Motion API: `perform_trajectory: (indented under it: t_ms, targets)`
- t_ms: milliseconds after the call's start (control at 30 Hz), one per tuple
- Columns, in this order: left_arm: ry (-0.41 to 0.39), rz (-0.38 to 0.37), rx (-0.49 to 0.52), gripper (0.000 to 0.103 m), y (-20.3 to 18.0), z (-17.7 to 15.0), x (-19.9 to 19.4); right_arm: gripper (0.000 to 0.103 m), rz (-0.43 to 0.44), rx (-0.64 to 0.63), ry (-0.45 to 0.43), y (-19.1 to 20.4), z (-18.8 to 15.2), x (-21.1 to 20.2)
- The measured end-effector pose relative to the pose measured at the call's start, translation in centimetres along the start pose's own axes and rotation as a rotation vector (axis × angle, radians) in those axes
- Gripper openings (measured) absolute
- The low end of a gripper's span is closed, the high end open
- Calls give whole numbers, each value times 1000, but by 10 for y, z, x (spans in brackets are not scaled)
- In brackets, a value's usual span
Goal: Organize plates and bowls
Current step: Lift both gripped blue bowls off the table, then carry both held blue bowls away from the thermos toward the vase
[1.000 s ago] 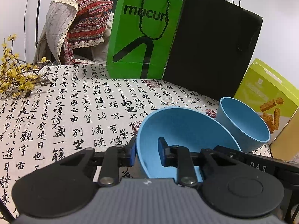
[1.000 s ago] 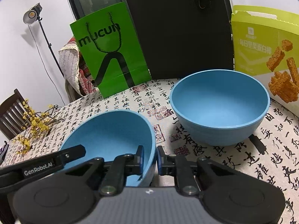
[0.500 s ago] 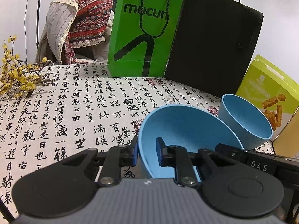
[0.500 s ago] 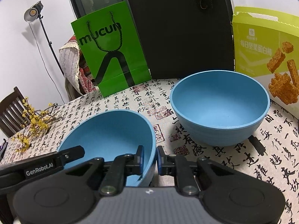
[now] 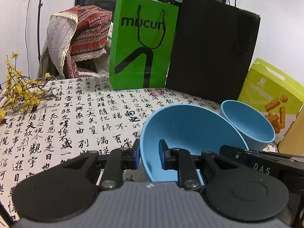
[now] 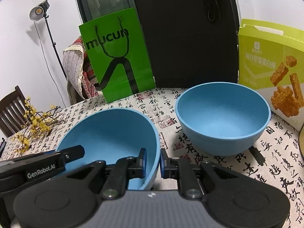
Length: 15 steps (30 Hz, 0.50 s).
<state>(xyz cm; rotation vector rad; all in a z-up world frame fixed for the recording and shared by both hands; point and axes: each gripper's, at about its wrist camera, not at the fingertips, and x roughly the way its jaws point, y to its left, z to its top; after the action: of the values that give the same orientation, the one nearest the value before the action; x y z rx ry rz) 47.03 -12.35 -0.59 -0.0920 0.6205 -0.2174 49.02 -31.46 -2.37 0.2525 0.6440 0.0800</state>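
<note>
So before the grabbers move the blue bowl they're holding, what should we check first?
1. Left gripper pinches the near bowl's rim: ok, one finger inside, one outside, shut on the wall.
2. Right gripper pinches the opposite rim of the same bowl: ok.
3. Near bowl is level: not ok, it looks tipped.
4. Far bowl stands upright and empty, ready for stacking: ok.
5. Tablecloth between the two bowls is free of clutter: ok.
6. Near bowl's bottom is off the cloth: cannot tell, the grippers hide it.
</note>
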Motion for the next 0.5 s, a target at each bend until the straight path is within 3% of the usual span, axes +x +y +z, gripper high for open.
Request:
perform_trajectory:
  t_ms: [500]
  targets:
    - [-81, -6, 32, 20, -13, 6, -26, 14, 22, 15, -83, -3, 3, -26]
